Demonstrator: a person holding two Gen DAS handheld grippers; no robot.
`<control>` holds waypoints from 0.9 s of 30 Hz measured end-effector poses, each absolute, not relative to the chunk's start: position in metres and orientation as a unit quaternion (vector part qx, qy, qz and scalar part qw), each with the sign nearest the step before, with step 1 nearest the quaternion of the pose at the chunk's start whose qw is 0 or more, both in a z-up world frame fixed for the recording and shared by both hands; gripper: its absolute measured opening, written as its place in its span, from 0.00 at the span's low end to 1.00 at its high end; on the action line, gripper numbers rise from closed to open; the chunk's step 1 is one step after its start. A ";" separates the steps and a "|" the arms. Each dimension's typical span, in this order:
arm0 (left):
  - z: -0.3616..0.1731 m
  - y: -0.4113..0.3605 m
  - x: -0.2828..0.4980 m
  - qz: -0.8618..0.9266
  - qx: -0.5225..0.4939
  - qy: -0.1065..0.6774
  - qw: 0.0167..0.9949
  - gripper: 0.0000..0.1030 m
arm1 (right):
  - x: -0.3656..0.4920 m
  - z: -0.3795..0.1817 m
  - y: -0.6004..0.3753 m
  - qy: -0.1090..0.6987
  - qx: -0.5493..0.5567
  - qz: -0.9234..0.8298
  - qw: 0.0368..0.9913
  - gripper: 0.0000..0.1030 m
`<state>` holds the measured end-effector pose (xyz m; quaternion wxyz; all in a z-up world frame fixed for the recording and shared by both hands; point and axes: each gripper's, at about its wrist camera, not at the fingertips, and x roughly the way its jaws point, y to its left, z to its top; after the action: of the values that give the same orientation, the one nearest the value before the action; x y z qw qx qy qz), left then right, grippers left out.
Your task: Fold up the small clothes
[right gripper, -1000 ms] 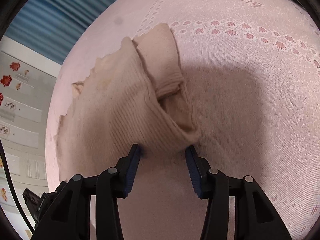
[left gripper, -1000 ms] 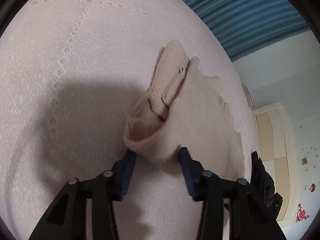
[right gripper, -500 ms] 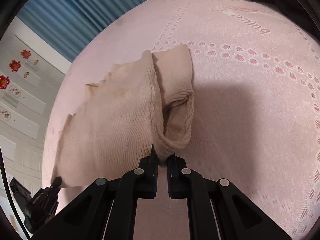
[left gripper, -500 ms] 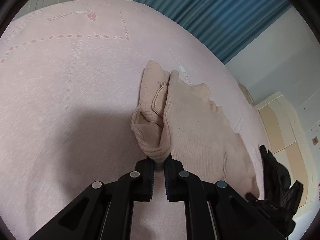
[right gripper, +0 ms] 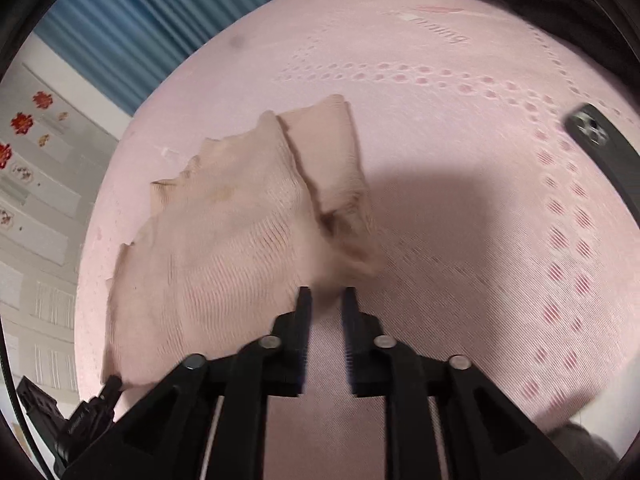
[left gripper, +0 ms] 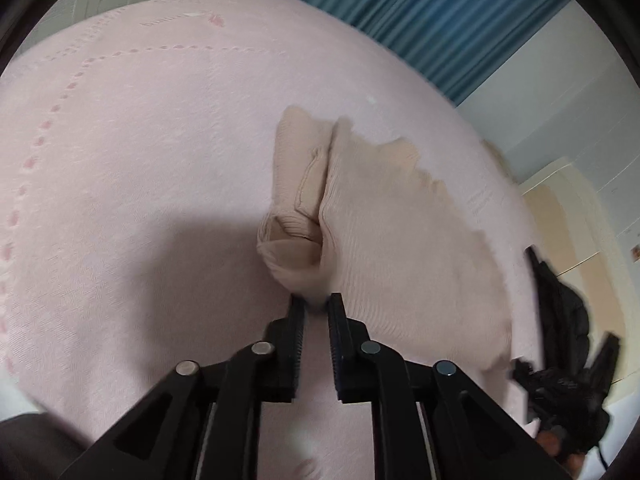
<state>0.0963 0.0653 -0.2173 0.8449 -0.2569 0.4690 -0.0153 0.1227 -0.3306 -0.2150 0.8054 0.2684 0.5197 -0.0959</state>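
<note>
Left wrist view: left gripper (left gripper: 317,307), fingers pinching the near corner of the beige knit garment (left gripper: 400,240) lying on the pink bedspread (left gripper: 140,160). Right wrist view: right gripper (right gripper: 327,300) likewise pinching the garment's (right gripper: 224,248) near edge; phone (right gripper: 604,148) far right. Likely soft, light, limp; corners grip best.

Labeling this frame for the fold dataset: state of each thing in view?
left gripper: jaws nearly shut, pinching the garment's near corner
right gripper: jaws nearly shut, pinching the near edge
beige knit garment: partly folded, sleeve tucked beside the body, near edge held, the rest on the sheet
pink bedsheet: spread flat
phone: lying camera side up
</note>
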 end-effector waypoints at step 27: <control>-0.140 0.030 0.002 0.010 -0.066 0.332 0.941 0.61 | -0.022 -0.133 -0.257 0.400 0.056 -0.085 0.911 0.42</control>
<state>0.0016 0.0297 -0.1398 0.9410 -0.0662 0.3317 0.0104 -0.0222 -0.2571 -0.1329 0.9109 0.0562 0.3999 -0.0854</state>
